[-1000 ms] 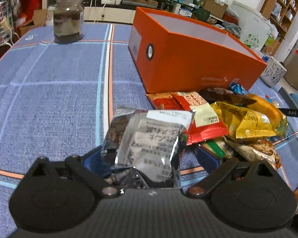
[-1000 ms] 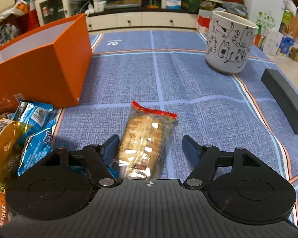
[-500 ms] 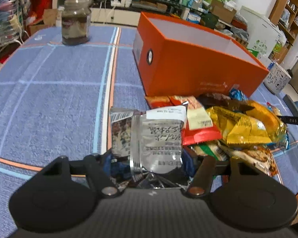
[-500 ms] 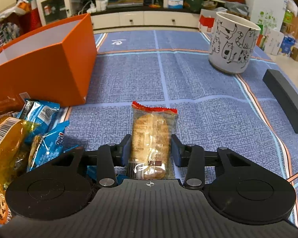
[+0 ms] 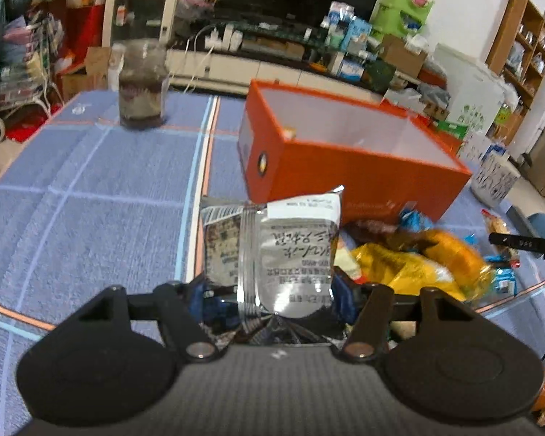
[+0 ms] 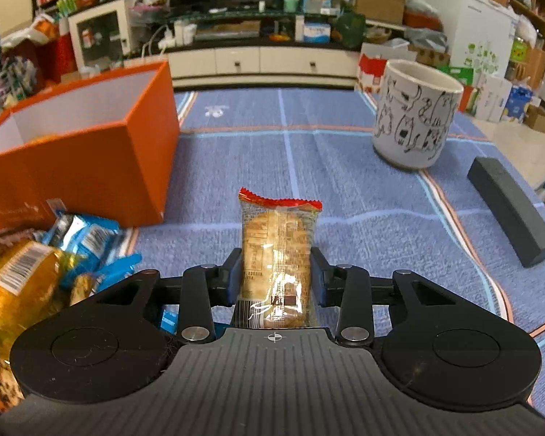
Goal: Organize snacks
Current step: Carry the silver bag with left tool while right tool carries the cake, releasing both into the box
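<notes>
My left gripper (image 5: 272, 290) is shut on a silver foil snack packet (image 5: 283, 254) and holds it above the blue tablecloth, in front of the open orange box (image 5: 345, 160). A pile of snack packets (image 5: 418, 265) lies right of it. My right gripper (image 6: 277, 272) is shut on a clear biscuit packet with a red top edge (image 6: 278, 239), lifted off the cloth. The orange box (image 6: 80, 156) stands to its left, with blue and yellow snack packets (image 6: 54, 250) in front of the box.
A dark glass jar (image 5: 141, 87) stands at the far left of the table. A white cat-print cup (image 6: 416, 112) and a black bar (image 6: 508, 210) are on the right side. The table's edge runs close on the right.
Both grippers closed on their packets and lifted them. The left one rose and drew nearer the orange box. The biscuit packet turned straight between the right fingers.
</notes>
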`<state>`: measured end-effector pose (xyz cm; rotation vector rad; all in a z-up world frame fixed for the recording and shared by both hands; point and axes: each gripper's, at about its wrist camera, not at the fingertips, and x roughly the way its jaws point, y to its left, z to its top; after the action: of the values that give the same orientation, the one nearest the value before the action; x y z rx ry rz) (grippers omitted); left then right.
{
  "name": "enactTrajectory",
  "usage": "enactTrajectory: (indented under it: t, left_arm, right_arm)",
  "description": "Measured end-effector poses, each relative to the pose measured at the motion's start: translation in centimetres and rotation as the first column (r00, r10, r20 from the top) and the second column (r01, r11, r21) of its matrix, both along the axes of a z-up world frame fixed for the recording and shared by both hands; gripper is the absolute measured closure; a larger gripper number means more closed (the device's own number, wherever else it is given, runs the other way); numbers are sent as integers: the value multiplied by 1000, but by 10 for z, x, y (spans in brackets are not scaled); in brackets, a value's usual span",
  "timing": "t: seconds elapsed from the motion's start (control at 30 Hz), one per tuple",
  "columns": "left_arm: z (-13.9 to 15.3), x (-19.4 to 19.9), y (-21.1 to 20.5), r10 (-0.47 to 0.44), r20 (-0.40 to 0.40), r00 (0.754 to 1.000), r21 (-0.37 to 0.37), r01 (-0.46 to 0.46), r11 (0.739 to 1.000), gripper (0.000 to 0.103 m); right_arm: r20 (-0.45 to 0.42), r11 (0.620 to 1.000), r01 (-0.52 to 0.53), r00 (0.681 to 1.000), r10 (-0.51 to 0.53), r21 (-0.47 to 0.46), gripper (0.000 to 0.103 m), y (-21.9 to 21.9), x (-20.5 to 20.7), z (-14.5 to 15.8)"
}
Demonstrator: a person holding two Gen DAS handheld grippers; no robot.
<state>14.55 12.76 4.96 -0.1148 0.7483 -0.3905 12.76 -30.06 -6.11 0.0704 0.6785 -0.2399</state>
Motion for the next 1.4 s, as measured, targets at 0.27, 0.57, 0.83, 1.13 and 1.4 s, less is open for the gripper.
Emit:
enactTrajectory:
  t: [0.27, 0.57, 0.83, 1.13, 1.4]
  left_arm:
    - [27, -18, -13, 5, 95, 995, 22, -7, 1000, 42]
    - [34, -25, -17, -4, 95, 995, 34, 1, 999, 42]
    - [35, -28, -24, -15, 98, 995, 42, 11, 999, 42]
    - [43, -29, -33, 6, 124, 992, 15, -7, 1000, 42]
    - [53, -28, -57, 27, 166, 986, 62, -38, 997, 42]
  right_arm:
    - [76, 1000, -3, 997, 4, -20, 81, 11, -11, 21]
    - [148, 1000, 14, 989, -13, -9, 81, 7, -25, 36]
    - [249, 998, -17, 969, 3, 55, 81, 2, -40, 52]
    - [249, 995, -76, 967, 57, 66, 81, 17, -38, 56]
    - [248, 987, -153, 959, 137, 44, 81, 50, -36, 60]
